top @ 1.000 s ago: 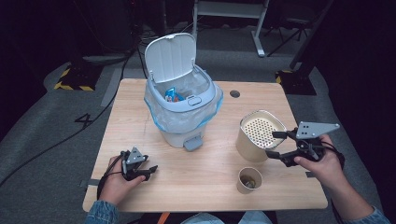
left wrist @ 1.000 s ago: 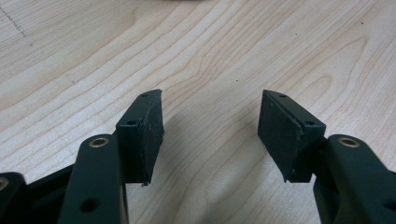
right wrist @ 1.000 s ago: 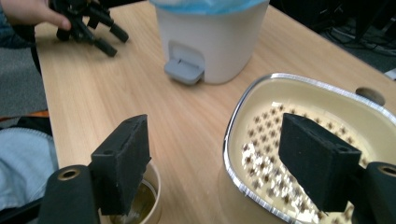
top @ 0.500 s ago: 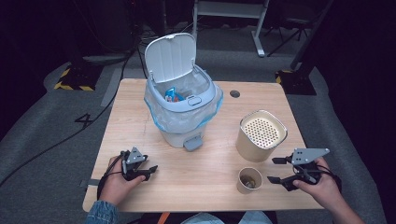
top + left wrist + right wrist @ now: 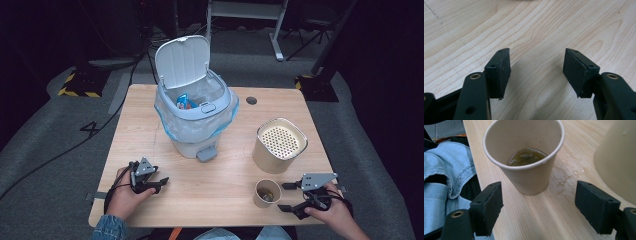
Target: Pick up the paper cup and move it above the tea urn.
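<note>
A paper cup (image 5: 267,193) with brownish-green liquid stands near the table's front edge; in the right gripper view the cup (image 5: 524,157) is straight ahead. My right gripper (image 5: 284,197) lies just right of it, open, jaws pointing at the cup and not touching it (image 5: 539,198). A beige cylinder with a perforated top (image 5: 279,145) stands behind the cup. My left gripper (image 5: 161,184) rests at the front left, open over bare wood (image 5: 536,62). A white pedal bin (image 5: 196,120) with raised lid and plastic liner stands at the table's middle back.
A blue wrapper (image 5: 183,102) lies inside the bin. Small wet spots (image 5: 565,176) mark the wood between cup and cylinder. A round cable hole (image 5: 251,100) sits at the back of the wooden table (image 5: 225,170). A denim sleeve (image 5: 446,175) lies at the front edge.
My right gripper has drawn back from beside the beige cylinder toward the front edge and now sits level with the paper cup. The left gripper has stayed put.
</note>
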`<state>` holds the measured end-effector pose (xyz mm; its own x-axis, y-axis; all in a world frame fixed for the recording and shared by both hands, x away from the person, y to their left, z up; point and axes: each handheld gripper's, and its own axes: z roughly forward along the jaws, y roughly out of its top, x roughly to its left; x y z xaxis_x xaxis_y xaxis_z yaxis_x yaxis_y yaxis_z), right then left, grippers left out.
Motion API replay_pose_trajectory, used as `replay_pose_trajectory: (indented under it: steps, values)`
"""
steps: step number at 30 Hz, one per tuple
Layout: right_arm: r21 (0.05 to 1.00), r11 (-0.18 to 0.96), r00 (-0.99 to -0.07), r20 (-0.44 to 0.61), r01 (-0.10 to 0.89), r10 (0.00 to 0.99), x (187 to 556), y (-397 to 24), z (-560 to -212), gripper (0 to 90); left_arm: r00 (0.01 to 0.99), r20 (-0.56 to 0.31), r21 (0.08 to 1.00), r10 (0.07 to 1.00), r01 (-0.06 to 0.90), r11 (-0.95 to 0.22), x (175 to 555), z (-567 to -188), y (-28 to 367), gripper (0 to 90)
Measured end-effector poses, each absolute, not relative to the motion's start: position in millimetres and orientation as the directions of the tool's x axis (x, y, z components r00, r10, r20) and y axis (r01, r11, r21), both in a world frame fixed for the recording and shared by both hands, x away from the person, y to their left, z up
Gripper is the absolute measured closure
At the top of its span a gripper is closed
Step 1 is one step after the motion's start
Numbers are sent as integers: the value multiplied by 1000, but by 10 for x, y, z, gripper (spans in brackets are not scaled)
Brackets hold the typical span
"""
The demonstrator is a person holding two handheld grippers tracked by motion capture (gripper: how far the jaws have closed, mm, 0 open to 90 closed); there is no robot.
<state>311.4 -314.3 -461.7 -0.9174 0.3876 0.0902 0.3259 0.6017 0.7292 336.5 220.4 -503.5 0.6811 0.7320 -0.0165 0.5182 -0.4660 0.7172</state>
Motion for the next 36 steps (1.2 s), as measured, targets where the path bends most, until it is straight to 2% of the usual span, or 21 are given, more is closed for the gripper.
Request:
replay_pose_trajectory:
  steps: [11,20,26,36]
  values:
    - [774,540,-919,135,331,370,3115,-2895,-4871,203,681,-17,717,732,518,-465,3365,-5035,2205,395]
    - [825,468,-915,136,316,379,3117,-2762,-4936,206,681,-18,717,732,519,-465,3365,-5035,2205,395]
    - [840,446,-912,129,309,388,3140,-2744,-4960,269,681,-18,717,732,519,-466,3365,-5035,2205,395]
    - [849,415,-906,155,326,395,3136,-2769,-4968,301,680,-18,717,733,520,-465,3365,-5035,2205,395]
